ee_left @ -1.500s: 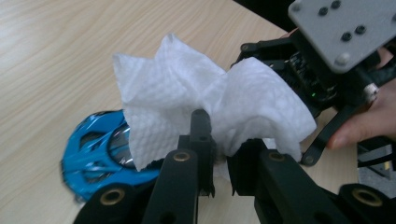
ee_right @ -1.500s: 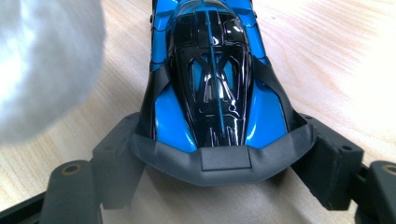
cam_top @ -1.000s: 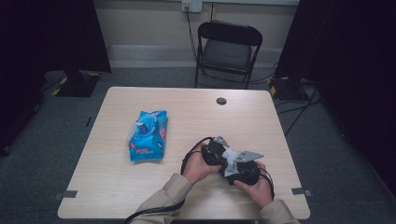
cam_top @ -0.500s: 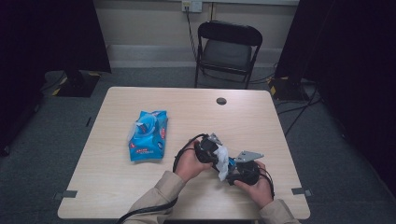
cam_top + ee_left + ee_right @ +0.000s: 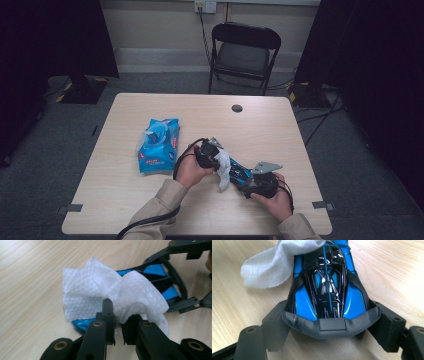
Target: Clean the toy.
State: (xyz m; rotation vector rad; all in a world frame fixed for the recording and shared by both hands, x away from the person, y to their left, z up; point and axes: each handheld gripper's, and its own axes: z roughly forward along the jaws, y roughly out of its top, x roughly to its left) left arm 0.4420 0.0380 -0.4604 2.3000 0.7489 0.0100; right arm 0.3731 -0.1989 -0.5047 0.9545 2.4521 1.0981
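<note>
While wiping: car (image 5: 327,290) clamped at one end in right tongs (image 5: 329,325), braced low over tabletop (image 5: 125,200) for steadiness; left tongs (image 5: 118,330) pinched on wipe (image 5: 100,295), draped over car's far end. Wipe pack (image 5: 157,145) aside, left.

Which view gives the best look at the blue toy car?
The right gripper view: the toy car is close and sharp. In the left gripper view the wipe covers most of it; in the high view it is small.
</note>
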